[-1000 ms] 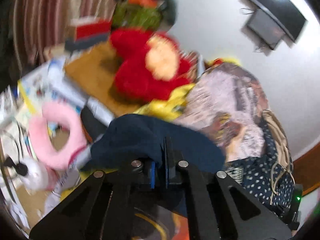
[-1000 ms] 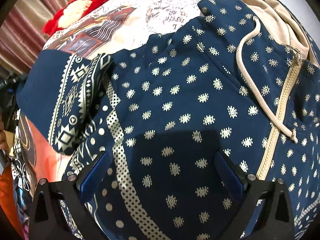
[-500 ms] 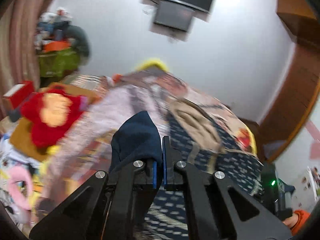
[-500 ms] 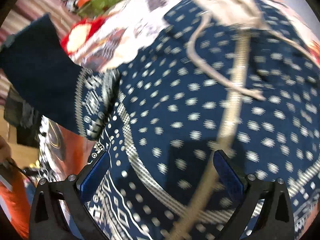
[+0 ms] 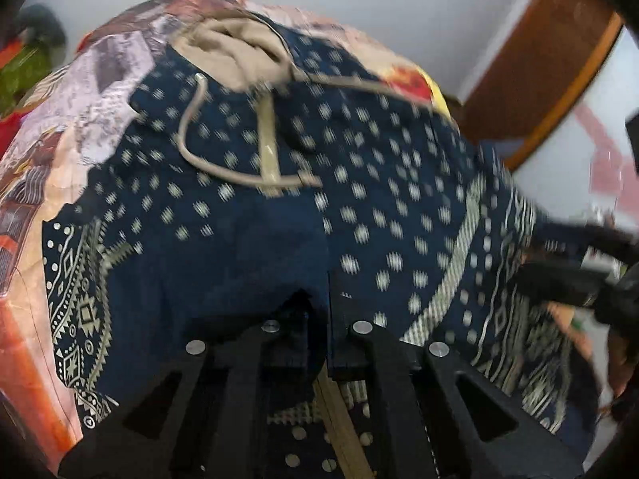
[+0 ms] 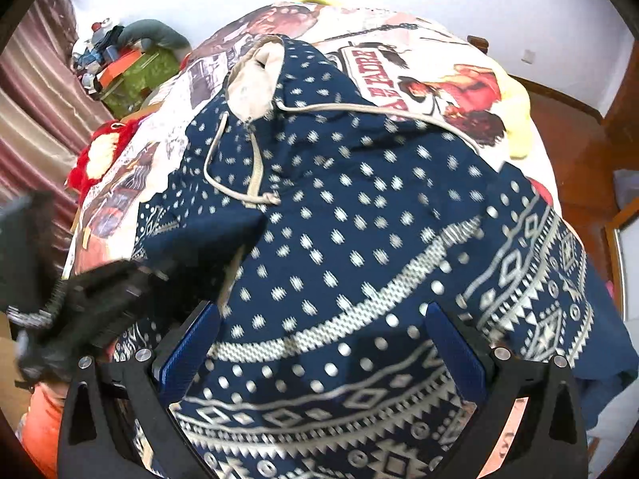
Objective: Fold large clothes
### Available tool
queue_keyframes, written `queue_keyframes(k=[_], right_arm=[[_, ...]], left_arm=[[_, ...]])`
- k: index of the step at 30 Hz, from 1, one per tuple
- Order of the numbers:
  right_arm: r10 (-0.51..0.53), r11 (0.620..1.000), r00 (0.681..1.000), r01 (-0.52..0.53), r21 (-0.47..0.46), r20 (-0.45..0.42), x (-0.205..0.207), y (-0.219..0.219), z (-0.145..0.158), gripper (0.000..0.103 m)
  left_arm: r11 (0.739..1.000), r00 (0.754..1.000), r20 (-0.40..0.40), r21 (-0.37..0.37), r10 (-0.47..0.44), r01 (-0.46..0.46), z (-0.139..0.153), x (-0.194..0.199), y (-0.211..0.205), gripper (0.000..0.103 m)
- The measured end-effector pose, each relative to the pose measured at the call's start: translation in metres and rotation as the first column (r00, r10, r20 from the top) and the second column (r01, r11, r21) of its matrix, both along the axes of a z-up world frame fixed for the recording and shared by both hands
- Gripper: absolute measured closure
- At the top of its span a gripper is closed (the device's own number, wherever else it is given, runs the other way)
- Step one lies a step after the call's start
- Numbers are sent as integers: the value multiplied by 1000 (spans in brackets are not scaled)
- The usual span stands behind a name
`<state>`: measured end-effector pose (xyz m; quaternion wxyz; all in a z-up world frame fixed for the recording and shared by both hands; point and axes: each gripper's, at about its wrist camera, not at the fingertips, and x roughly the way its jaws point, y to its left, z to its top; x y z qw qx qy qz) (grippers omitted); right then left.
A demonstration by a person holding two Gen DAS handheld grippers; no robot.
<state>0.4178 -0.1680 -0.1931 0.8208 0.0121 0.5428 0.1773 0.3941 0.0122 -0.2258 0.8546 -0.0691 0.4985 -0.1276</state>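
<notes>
A navy zip-up hooded jacket with pale dots and patterned bands lies spread front-up on a picture-printed bedspread. The left gripper pinches a plain navy sleeve end, draped over the chest. The right gripper hangs wide and empty above the hem. Folding looks barely started: the far sleeve and body remain unfolded.
</notes>
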Motion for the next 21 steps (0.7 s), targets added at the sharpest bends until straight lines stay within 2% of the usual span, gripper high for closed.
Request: queue_keyframes(k=[3, 5, 8, 11, 14, 16, 21], right_arm=[[16, 1000, 1000, -15, 13, -4, -6, -4, 1, 0], [33, 999, 999, -33, 19, 1, -11, 1, -1, 0], [60, 998, 998, -60, 29, 10, -11, 22, -2, 0], [93, 995, 995, -94, 45, 20, -10, 45, -1, 0], [129, 990, 991, -130, 49, 35, -7, 72, 0, 0], [163, 985, 985, -166, 47, 51, -4, 91, -1, 0], [277, 960, 959, -273, -61, 65, -1, 143, -21, 1]], left_arm=[[999, 999, -8, 21, -36, 36, 5, -13, 2, 90], [999, 999, 15, 7, -32, 32, 18, -28, 19, 67], [1000, 996, 85, -1, 10, -10, 39, -49, 48, 45], [996, 985, 150, 31, 83, -89, 53, -69, 88, 41], [973, 973, 154, 129, 172, -192, 43, -81, 122, 40], [955, 966, 129, 170, 223, -243, 29, -88, 145, 41], [945, 956, 8, 144, 295, -293, -20, -95, 174, 41]])
